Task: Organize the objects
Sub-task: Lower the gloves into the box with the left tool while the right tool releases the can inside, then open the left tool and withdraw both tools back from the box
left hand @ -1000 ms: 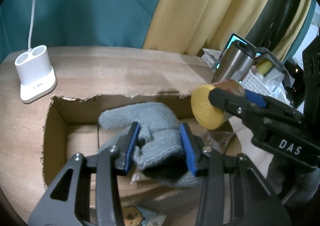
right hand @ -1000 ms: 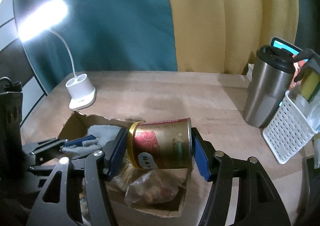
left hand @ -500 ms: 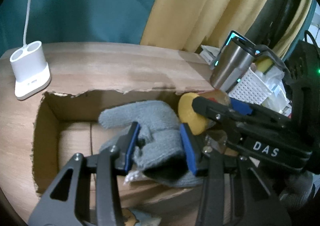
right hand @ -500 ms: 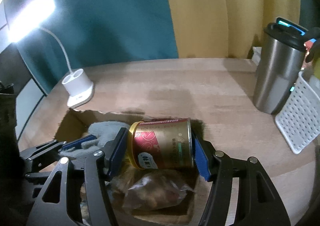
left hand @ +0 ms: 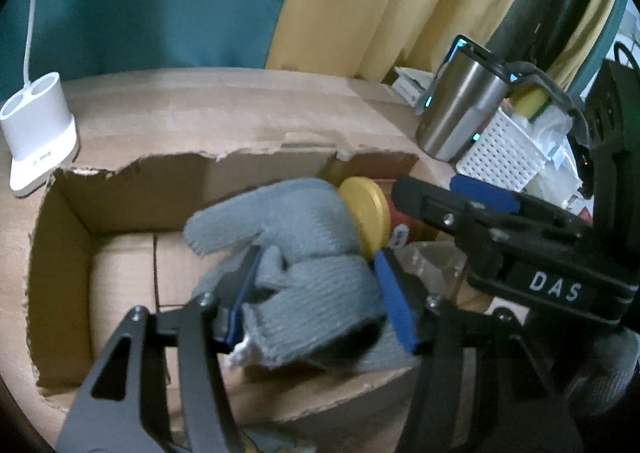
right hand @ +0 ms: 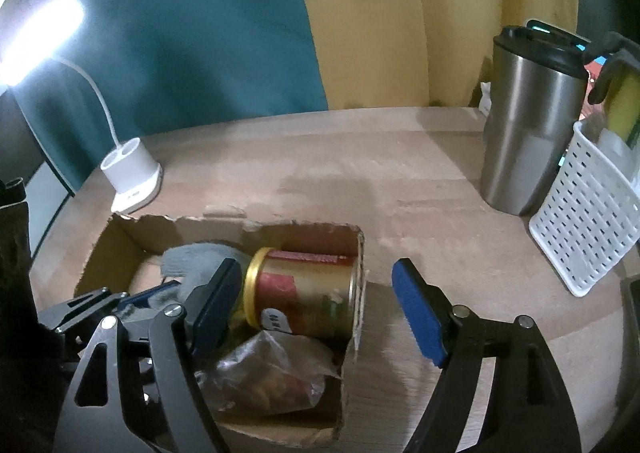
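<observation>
With the gold cylindrical tin can (right hand: 306,293) lying inside the torn cardboard box (right hand: 356,337) between the spread right gripper (right hand: 316,309), lift that gripper straight clear, while the left gripper (left hand: 320,303), pinching the grey knitted glove (left hand: 304,265), lowers it beside the can.

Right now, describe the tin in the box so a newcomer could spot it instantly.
Find the torn cardboard box on the wooden table. At its right end a tin lies on its side, above a clear bag of snacks and beside a grey glove. It alone is metallic gold and red.
</observation>
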The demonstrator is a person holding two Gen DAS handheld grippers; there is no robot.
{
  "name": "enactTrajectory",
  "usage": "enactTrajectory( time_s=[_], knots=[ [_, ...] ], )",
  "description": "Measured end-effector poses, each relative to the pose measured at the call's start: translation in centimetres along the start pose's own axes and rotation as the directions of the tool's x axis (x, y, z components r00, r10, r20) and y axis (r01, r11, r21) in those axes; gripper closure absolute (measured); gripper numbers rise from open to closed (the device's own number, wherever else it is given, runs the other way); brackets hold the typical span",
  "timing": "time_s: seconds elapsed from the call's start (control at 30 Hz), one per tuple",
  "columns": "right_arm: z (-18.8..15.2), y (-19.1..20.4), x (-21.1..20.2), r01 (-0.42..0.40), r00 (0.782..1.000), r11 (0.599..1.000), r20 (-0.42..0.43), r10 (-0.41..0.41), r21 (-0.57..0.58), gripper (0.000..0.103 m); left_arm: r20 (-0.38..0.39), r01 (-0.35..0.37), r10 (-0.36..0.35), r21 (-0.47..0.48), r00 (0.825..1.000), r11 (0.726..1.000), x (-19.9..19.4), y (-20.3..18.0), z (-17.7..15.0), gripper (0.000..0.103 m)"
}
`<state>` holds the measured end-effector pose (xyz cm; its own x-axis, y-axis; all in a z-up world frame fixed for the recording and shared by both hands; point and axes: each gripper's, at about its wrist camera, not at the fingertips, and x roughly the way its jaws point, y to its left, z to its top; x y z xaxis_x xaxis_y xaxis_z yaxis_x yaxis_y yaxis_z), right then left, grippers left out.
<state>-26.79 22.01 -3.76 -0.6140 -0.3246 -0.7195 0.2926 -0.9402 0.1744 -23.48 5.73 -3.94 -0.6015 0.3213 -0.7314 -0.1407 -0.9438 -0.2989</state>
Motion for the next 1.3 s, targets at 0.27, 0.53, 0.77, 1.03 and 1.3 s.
enactTrajectory(
  time_s=[0.27, 0.53, 0.77, 1.03, 1.3],
  knots=[
    [-0.1, -0.6, -1.9, -0.007, 0.999, 1.0, 0.033, 0.006, 0.012, 0.023, 0.025, 0.017, -0.017, -0.006, 1.0, 1.0, -2.1, -0.5, 0.4, 0.044],
    [-0.4, -0.4, -3.6, 0.006, 0.998, 1.0, 0.059, -0.006, 0.01, 0.023, 0.065, 0.012, -0.012, -0.001, 0.998, 1.0, -4.3, -0.6, 0.3, 0.044],
    [-1.2, 0.0, -5.1, 0.015, 0.997, 1.0, 0.071, -0.015, 0.005, 0.023, 0.095, 0.01, -0.01, -0.001, 0.995, 1.0, -6.1, -0.5, -0.4, 0.044],
    [-2.5, 0.7, -6.7, 0.015, 0.997, 1.0, 0.08, -0.015, 0.002, 0.023, 0.121, -0.004, 0.004, -0.007, 0.993, 1.0, -8.3, 0.1, -1.4, 0.043],
    [-3.6, 1.7, -7.7, 0.016, 0.996, 1.0, 0.083, -0.015, -0.011, 0.023, 0.141, -0.024, 0.025, -0.009, 0.99, 1.0, -10.0, 0.5, -2.6, 0.043]
  ],
)
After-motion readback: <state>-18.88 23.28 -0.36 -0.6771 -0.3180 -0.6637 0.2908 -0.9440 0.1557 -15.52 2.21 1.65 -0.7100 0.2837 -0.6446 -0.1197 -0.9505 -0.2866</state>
